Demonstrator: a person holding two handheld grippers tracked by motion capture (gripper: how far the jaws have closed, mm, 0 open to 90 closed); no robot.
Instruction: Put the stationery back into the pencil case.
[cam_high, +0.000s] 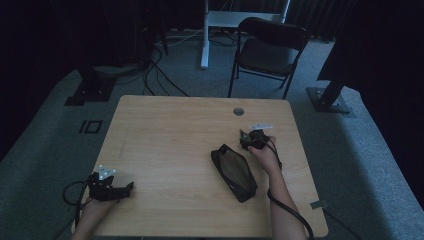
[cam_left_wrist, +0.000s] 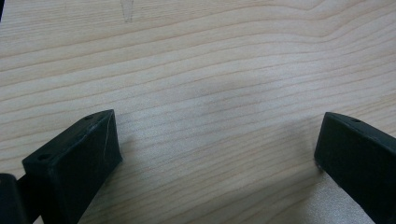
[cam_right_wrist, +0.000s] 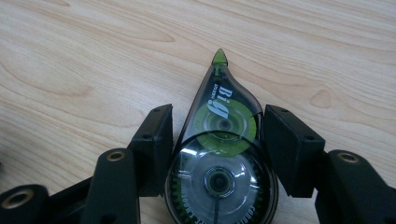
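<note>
The right gripper (cam_right_wrist: 217, 154) is pinching the light, rigid, slippery correction tape dispenser (cam_right_wrist: 219, 154) across its round body, near the desk's (cam_high: 165, 140) right edge; the left gripper (cam_left_wrist: 217, 149) is resting with jaws spread.

The high view is dim and underexposed: the table (cam_high: 165, 150) top reads as the one mid-toned area, the surrounding floor and backdrop fall to near black, and dark items such as the pouch (cam_high: 234, 172) lose their surface detail. Both gripper views are far brighter and evenly lit with soft, diffuse light, so the wood grain is crisp and shadows under the black tongs (cam_left_wrist: 219, 154) are faint with blurred edges. In the right gripper view, the clear housing of the correction tape dispenser (cam_right_wrist: 219, 158) carries small specular highlights, and near parts at the bottom edge are slightly soft.
</note>
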